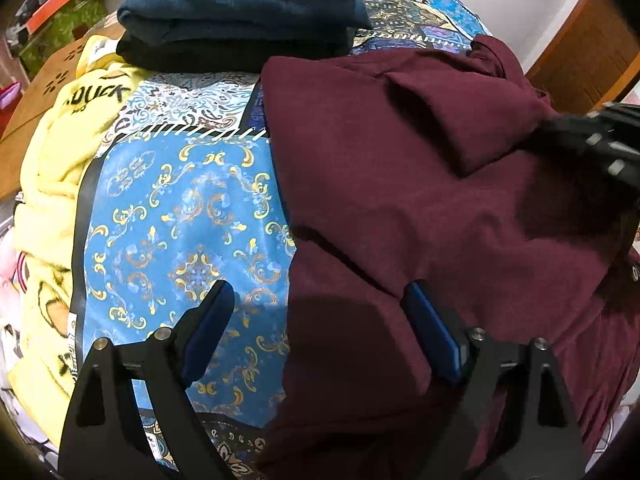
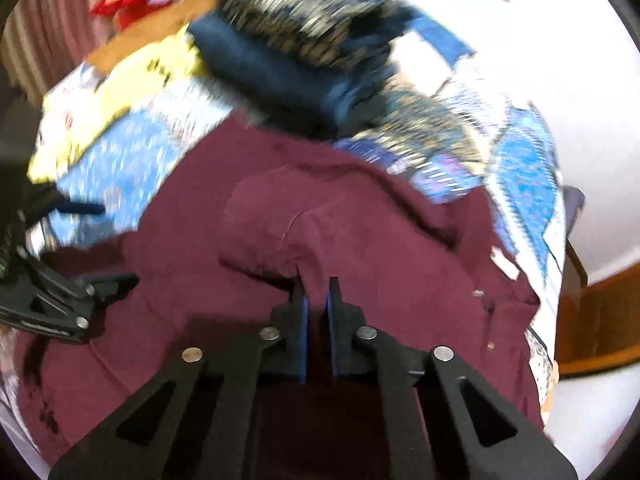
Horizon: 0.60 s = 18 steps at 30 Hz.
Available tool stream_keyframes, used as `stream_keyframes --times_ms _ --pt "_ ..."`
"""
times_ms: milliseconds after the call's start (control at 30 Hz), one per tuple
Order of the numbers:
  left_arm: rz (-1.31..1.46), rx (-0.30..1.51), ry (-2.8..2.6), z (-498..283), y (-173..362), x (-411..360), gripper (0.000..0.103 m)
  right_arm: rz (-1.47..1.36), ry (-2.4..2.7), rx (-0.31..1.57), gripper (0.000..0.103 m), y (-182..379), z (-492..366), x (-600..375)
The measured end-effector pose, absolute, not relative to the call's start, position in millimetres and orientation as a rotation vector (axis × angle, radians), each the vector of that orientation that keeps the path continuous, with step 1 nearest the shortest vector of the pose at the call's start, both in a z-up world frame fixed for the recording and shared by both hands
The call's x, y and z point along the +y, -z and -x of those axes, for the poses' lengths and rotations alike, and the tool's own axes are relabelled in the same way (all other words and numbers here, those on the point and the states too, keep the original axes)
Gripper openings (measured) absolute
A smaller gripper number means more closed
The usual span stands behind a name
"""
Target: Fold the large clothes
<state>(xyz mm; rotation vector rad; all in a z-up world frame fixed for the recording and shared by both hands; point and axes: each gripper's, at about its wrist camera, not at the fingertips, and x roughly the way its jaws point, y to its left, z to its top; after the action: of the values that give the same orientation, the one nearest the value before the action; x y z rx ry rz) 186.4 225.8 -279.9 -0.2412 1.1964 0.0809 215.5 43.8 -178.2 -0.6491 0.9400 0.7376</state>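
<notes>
The large maroon cloth garment (image 1: 420, 184) lies spread on the blue patterned bedspread (image 1: 180, 216). The right tongs (image 2: 316, 300) are clamped on a raised fold of it; the left tongs (image 1: 316, 320) stand wide apart over its left edge. That thin pinch could slip when lifted, or the left could catch bedspread along with the cloth.

Right wrist view smears everything beyond the claw: the folded stack (image 2: 304, 52) ahead is streaks, its pattern unreadable. The maroon garment (image 2: 360, 240) runs under the right gripper (image 2: 316, 292), hem lost behind the black arms. Left of it, the other claw is cut by the frame edge. In the left view, the yellow garment (image 1: 60, 168) shows lettering, perhaps "DUCK", partly folded away.
</notes>
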Motion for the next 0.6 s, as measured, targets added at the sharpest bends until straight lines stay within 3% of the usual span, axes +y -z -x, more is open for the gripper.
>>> stream_keyframes --times_ms 367,600 --pt "0.155 1.201 -0.158 -181.1 275.0 212.4 0.089 0.332 -0.540 0.707 0.006 86.2 -231.2 -82.0" --pt "0.138 1.208 -0.205 -183.0 276.7 205.9 0.089 0.162 -0.339 0.758 0.006 104.9 -239.0 -172.3"
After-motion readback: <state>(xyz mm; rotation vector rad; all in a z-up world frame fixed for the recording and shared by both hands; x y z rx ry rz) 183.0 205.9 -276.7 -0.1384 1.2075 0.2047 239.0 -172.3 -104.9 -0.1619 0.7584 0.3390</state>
